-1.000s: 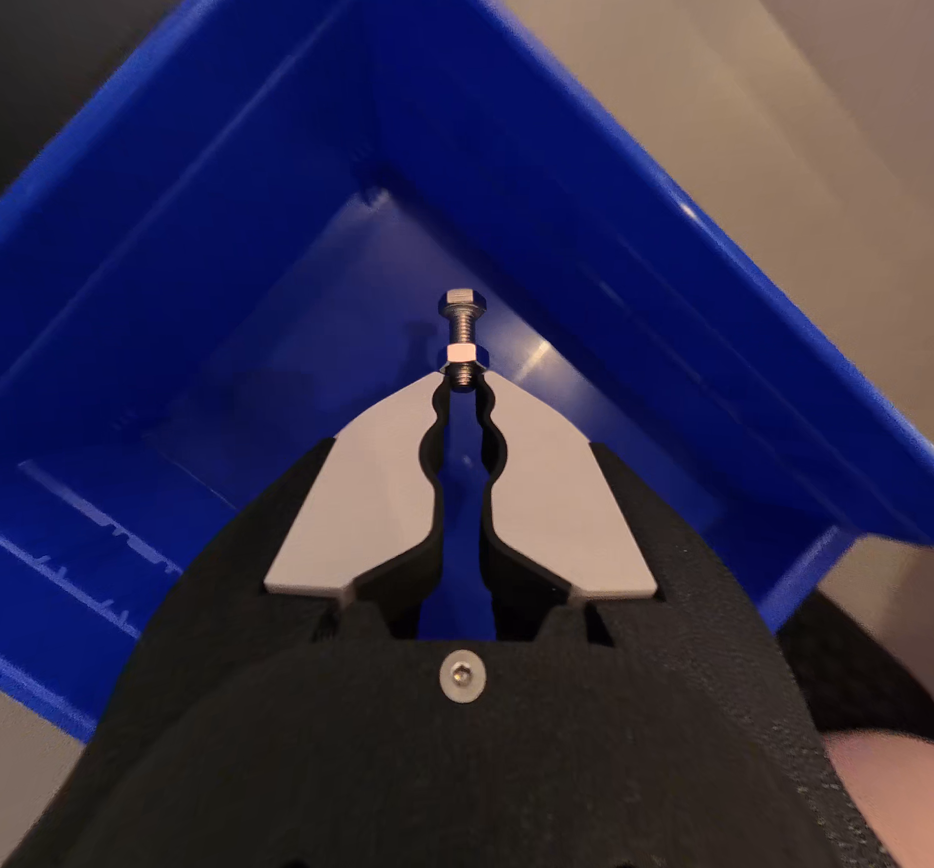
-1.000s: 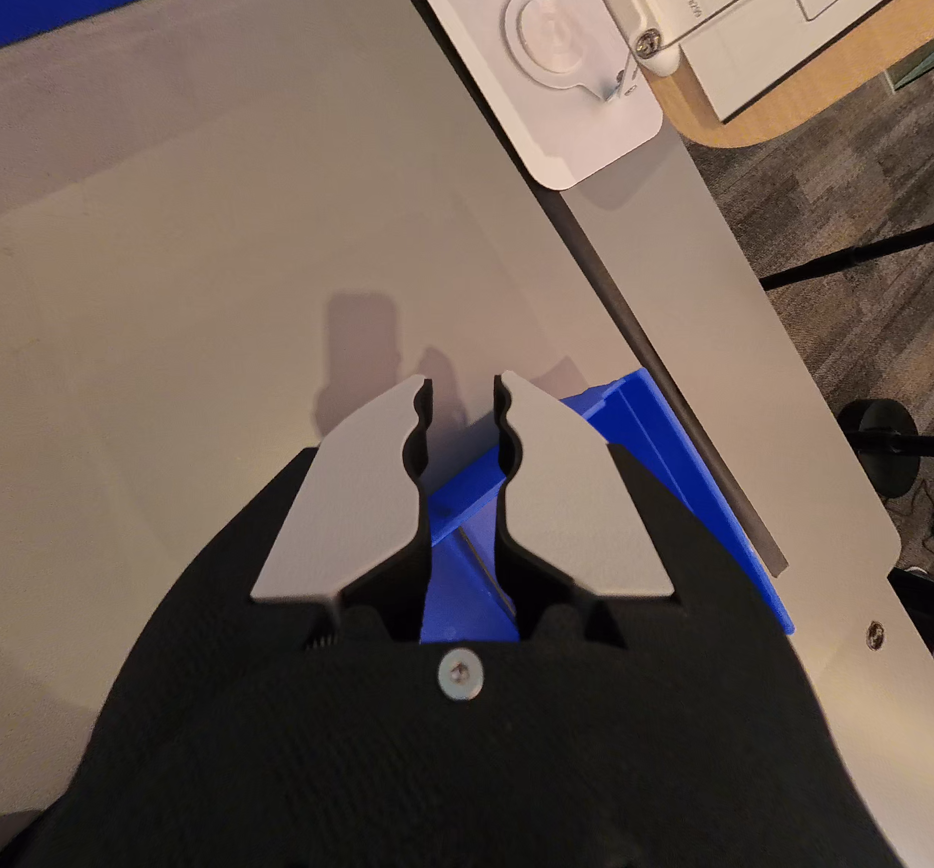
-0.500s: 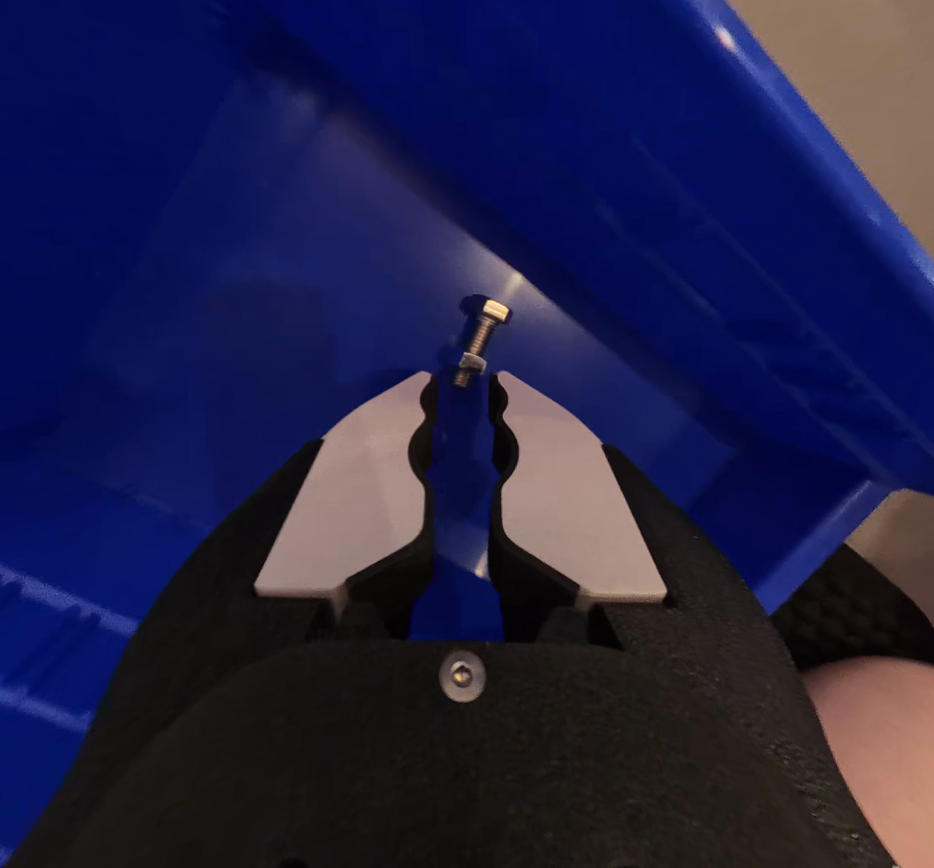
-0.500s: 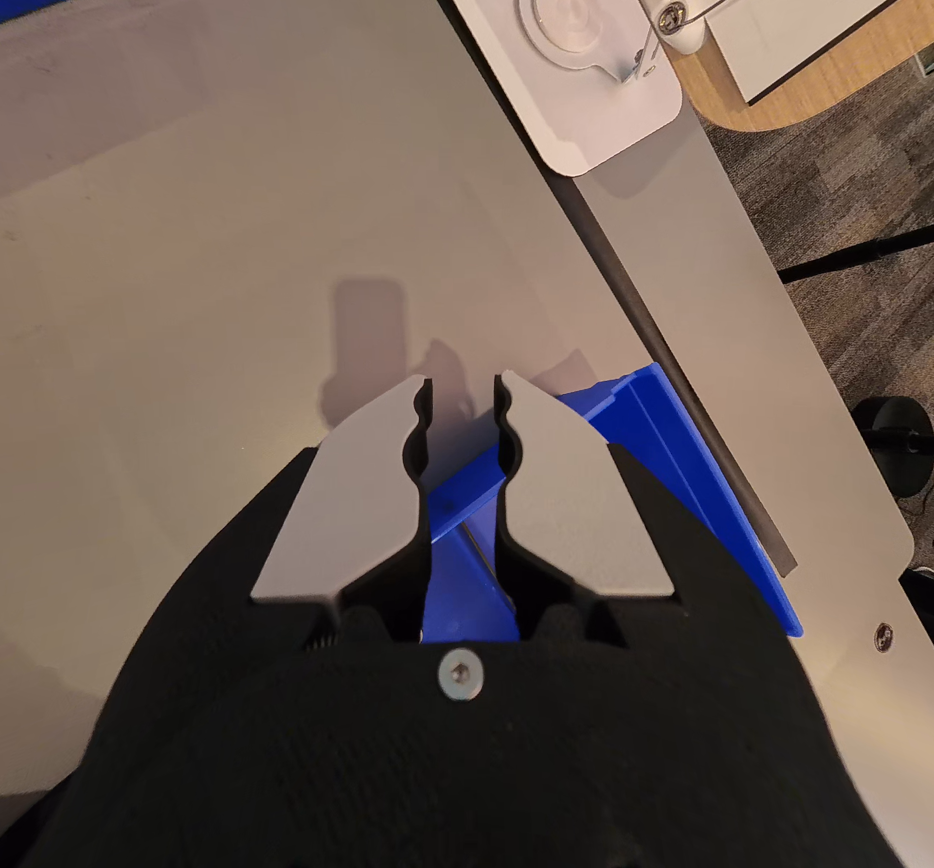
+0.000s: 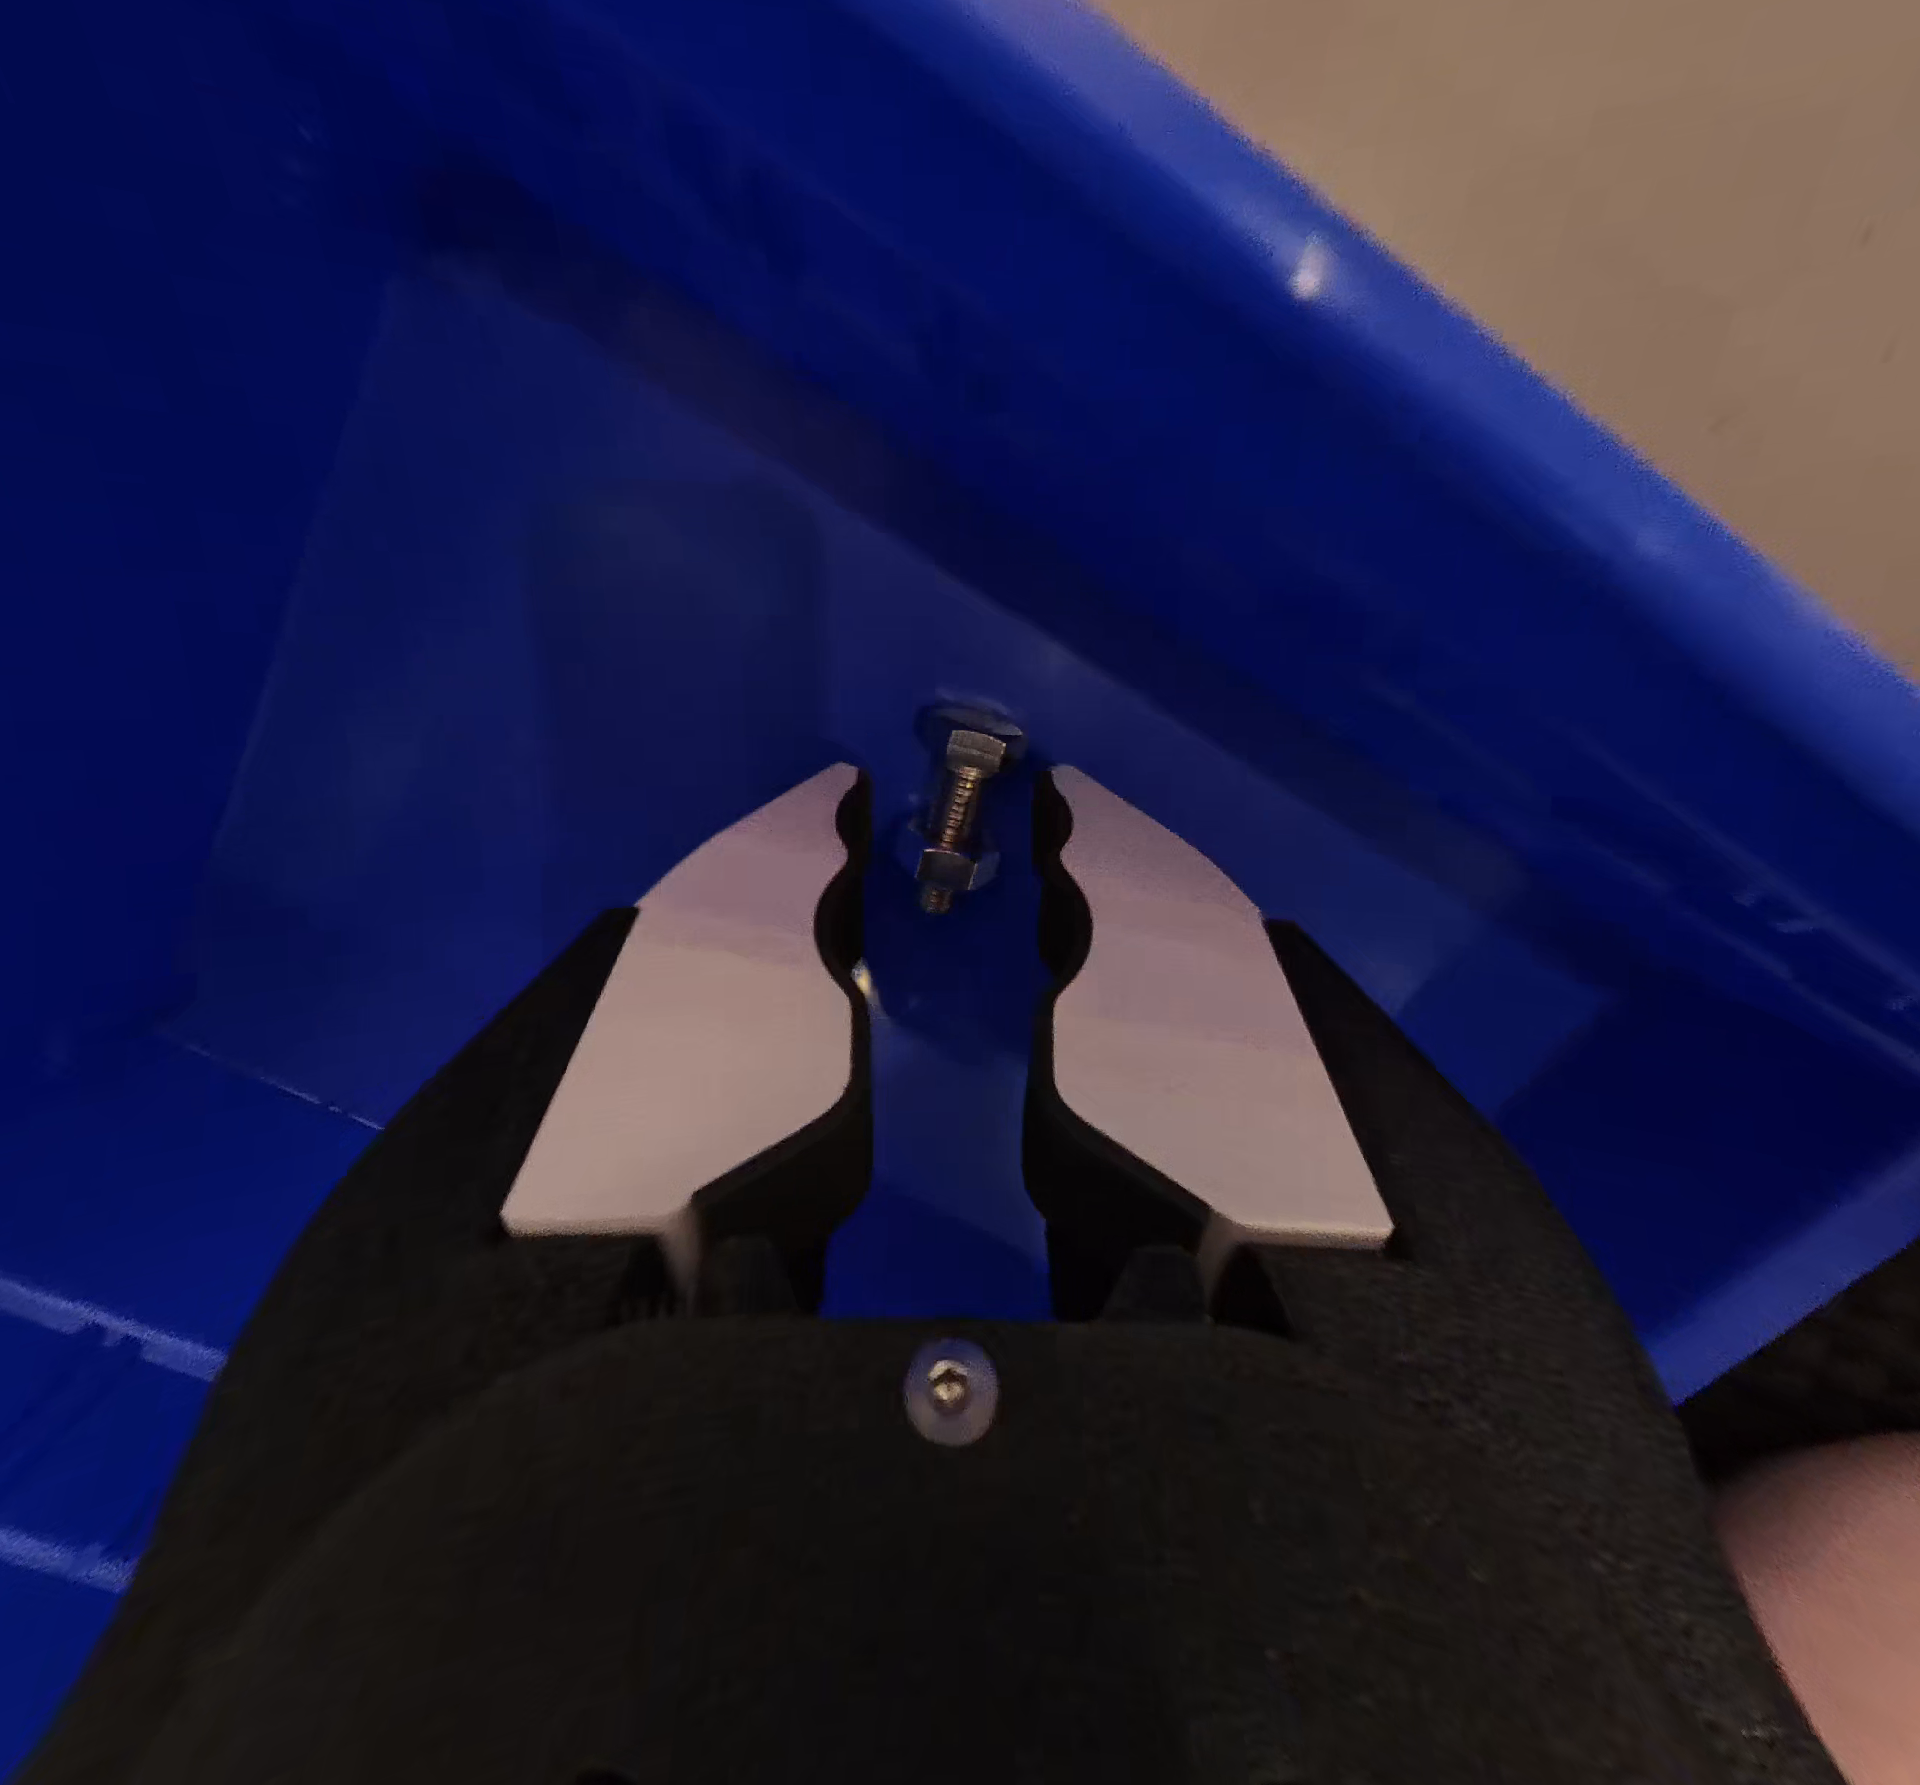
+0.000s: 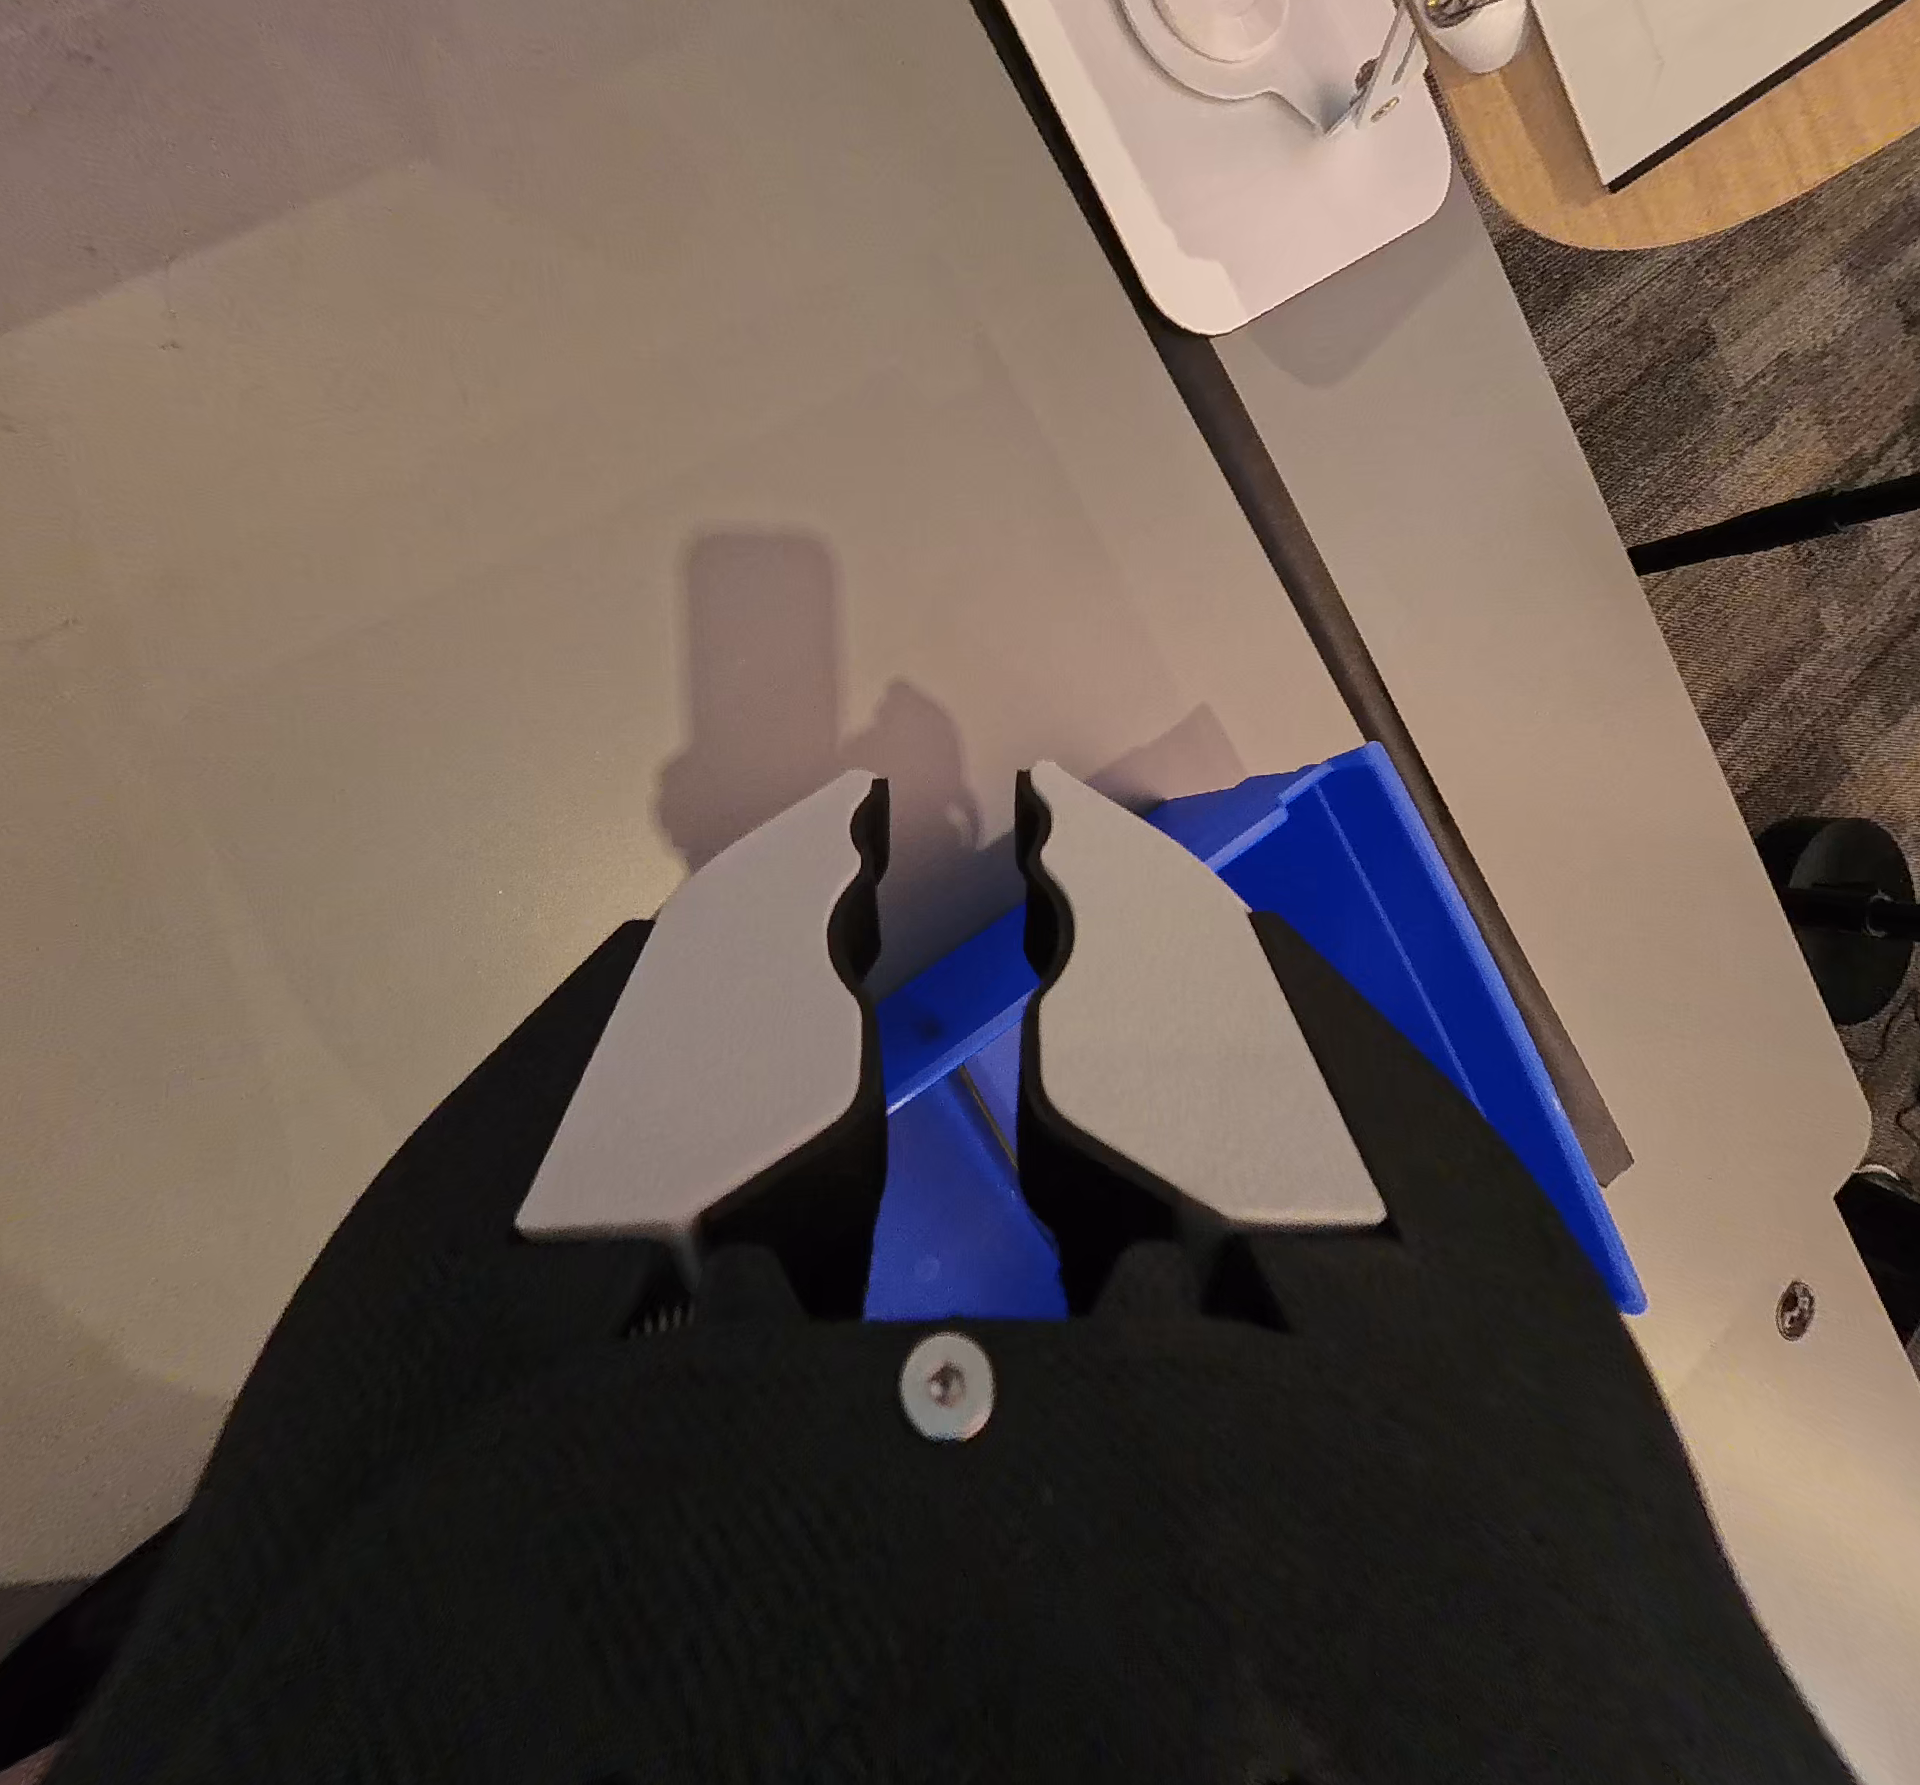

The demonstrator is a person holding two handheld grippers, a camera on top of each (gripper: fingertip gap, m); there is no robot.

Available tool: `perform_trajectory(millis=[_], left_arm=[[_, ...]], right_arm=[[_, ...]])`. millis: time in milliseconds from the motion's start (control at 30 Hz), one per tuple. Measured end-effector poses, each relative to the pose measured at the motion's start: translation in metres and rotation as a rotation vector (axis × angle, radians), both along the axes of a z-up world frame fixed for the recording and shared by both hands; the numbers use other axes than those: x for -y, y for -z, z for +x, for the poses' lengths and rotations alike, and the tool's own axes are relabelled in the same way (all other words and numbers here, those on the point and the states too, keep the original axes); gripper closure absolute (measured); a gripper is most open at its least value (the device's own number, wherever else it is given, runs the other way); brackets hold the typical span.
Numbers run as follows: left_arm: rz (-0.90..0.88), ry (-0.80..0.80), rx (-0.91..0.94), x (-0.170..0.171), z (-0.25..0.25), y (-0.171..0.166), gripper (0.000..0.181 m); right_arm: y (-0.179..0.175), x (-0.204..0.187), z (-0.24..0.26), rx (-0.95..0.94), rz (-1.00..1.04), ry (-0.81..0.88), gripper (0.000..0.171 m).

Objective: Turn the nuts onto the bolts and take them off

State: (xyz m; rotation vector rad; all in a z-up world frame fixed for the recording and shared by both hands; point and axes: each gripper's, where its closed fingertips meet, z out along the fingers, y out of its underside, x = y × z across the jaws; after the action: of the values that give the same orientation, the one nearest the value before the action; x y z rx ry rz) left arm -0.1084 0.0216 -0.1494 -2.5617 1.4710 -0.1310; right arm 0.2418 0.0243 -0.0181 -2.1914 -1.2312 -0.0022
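In the left wrist view a silver bolt point(image 5: 961, 805) with a hex nut point(image 5: 951, 866) threaded near its end lies on the floor of a blue bin point(image 5: 623, 696). My left gripper point(image 5: 945, 779) is open inside the bin, low over its floor. The bolt lies between the two fingertips with blue floor showing on both sides, so neither pad touches it. In the right wrist view my right gripper point(image 6: 951, 785) is open and empty, held above the grey table point(image 6: 416, 385) and over the corner of a second blue bin point(image 6: 1382, 904).
The bin's tall blue wall point(image 5: 1143, 385) rises just beyond the bolt. A white plate-like device point(image 6: 1247, 73) sits on the table at the far right, next to the table's dark seam point(image 6: 1330, 613). Carpeted floor and a black stand lie past the table's right edge. My right fingertips sit around 40 cm from my left ones.
My left gripper held the bolt by its threaded end, then opened inside the bin; the bolt left the grasp and now lies on the bin floor. The right gripper barely moved.
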Motion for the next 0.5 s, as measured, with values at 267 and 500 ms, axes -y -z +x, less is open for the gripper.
perform_trajectory(millis=[267, 500], left_arm=[[-0.011, 0.025, -0.007, 0.001, 0.001, 0.003, 0.171], [0.253, -0.120, 0.472, -0.030, 0.027, -0.097, 0.172]], right_arm=[[0.005, 0.001, -0.001, 0.018, -0.015, -0.009, 0.147], [-0.008, -0.006, -0.023, -0.112, 0.035, -0.034, 0.147]])
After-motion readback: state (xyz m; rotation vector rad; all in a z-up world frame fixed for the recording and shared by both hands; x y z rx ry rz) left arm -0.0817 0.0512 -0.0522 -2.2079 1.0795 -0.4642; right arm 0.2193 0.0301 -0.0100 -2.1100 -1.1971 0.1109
